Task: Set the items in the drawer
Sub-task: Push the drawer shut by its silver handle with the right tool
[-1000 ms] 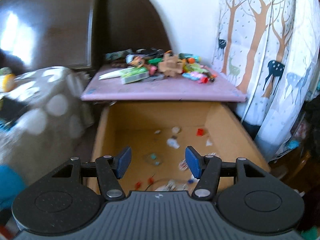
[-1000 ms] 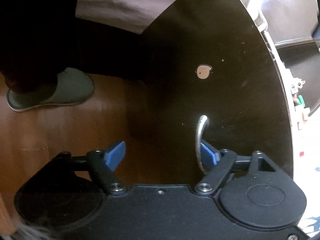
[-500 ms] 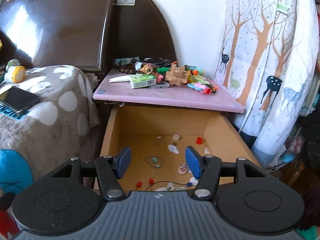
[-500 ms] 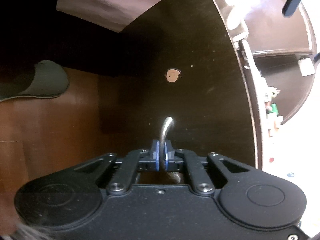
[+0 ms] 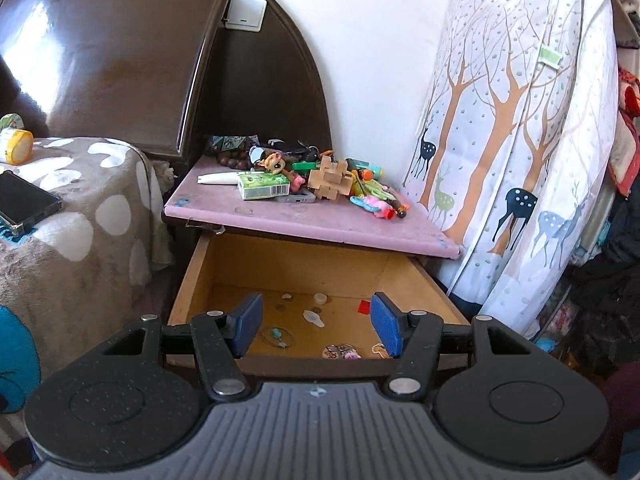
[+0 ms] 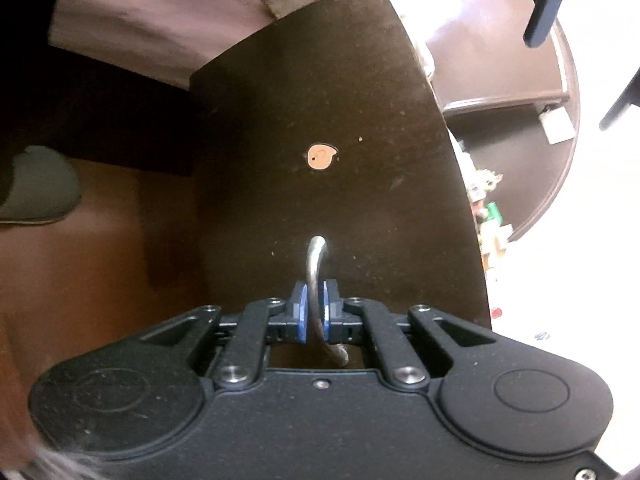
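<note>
The right gripper (image 6: 314,316) is clamped on the curved metal handle (image 6: 316,256) of the dark drawer front (image 6: 320,184), so the opening step looks in hand. The left gripper (image 5: 316,324) hovers with fingers wide and empty above the open drawer (image 5: 304,280), whose floor holds only small scraps. Beyond, the items (image 5: 316,180) sit piled on the pink nightstand top (image 5: 280,220); next, the left gripper likely reaches there to pinch one.

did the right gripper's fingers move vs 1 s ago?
Yes. The right gripper, open beside the curved metal drawer handle a second ago, is now shut on it, blue pads on either side, below the tan sticker.
</note>
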`<state>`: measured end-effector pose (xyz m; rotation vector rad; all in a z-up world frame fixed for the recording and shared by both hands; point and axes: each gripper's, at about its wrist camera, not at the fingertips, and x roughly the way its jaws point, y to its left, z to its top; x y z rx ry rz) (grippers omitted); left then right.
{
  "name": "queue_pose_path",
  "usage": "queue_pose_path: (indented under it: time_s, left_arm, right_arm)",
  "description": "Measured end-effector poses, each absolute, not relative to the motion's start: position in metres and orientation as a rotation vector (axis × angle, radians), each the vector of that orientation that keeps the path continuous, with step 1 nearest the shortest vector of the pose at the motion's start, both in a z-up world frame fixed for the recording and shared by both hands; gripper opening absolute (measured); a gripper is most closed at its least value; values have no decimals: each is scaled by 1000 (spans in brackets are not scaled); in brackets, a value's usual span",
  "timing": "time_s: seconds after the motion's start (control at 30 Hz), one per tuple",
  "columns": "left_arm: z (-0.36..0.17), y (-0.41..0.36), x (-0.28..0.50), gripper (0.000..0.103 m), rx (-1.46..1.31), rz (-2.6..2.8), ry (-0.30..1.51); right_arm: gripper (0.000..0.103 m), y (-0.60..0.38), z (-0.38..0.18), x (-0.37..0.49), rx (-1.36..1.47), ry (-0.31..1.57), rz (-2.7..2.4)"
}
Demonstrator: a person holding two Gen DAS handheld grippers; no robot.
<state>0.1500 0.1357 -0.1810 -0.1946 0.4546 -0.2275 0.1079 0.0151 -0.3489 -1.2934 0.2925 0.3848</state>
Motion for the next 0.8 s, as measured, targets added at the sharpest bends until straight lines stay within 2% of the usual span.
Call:
queue_pose_path:
  time_s: [0.53, 0.8]
  left_arm:
    - [-186, 140, 160, 58, -232, -223, 468]
    - [-184, 140, 167, 58, -245, -226, 460]
  right_arm:
    - [0, 25, -363, 116, -1271, 297, 349]
    - [0, 22, -333, 137, -1142, 533, 423]
